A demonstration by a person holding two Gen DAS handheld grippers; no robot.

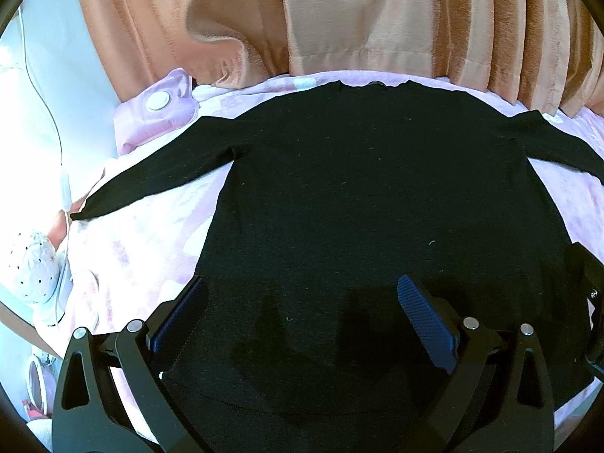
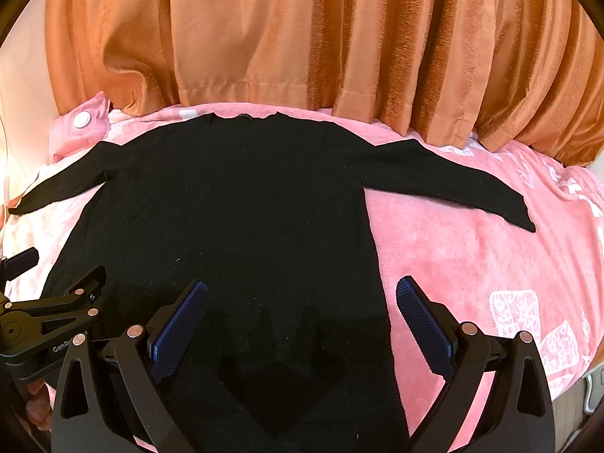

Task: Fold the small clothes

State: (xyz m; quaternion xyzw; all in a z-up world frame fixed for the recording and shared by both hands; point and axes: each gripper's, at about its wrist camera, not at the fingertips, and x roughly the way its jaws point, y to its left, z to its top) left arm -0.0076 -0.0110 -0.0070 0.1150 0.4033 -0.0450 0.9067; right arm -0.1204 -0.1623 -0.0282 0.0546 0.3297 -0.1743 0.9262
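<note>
A black long-sleeved sweater (image 1: 370, 188) (image 2: 234, 204) lies flat on a pink blanket (image 2: 472, 264) (image 1: 143, 249), neckline toward the curtain, both sleeves spread out sideways. My left gripper (image 1: 302, 317) hovers open over the sweater's lower left part, with its blue pads (image 1: 426, 321) wide apart and nothing between them. Over the sweater's lower right edge my right gripper (image 2: 302, 321) is open too; one finger is above the black cloth, the other above the blanket. The left gripper (image 2: 60, 302) also shows at the left edge of the right wrist view.
An orange curtain (image 1: 339, 19) (image 2: 302, 30) hangs right behind the bed. A pink pouch with a white cap (image 1: 158, 109) (image 2: 81, 120) lies at the far left corner. A white cable (image 1: 64, 188) and a dotted white object (image 1: 32, 271) sit off the left side.
</note>
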